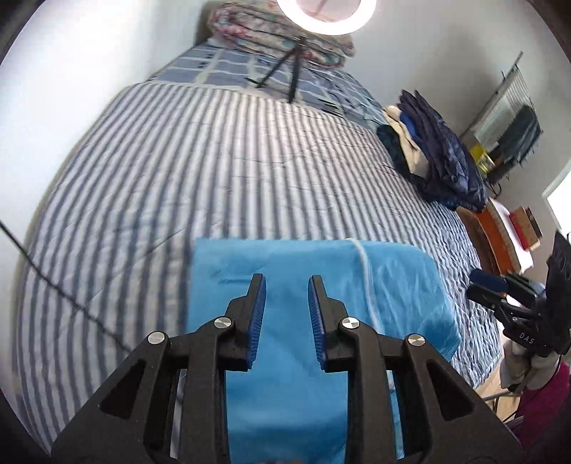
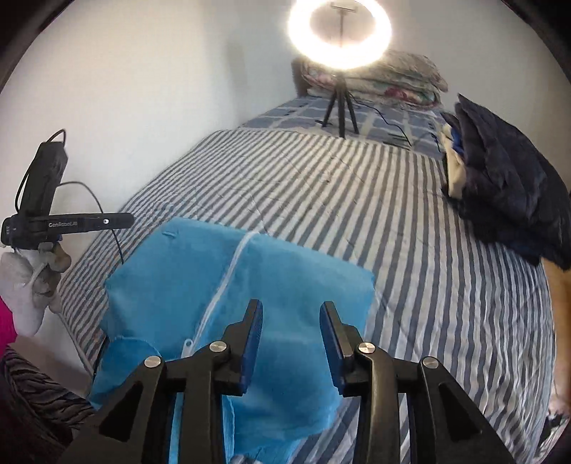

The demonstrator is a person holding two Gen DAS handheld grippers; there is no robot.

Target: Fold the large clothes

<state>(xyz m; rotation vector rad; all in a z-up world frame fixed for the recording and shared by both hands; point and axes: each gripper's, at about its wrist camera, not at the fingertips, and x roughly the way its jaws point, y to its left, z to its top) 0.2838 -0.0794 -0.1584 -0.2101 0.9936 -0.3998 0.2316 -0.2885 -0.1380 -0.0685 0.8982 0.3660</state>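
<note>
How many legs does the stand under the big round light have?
3. The ring light stands on the bed near the pillows; its tripod legs splay left, middle and right. None looks hidden.

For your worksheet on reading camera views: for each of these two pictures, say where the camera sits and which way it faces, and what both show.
Left wrist: rides the left gripper, looking along its open fingers over the blue garment and up the striped bed; the right gripper shows at right.
Right wrist: rides the right gripper, facing the same way; the left gripper and gloved hand show at left.
Shared: garment, bed, ring light, dark clothes pile.
</note>
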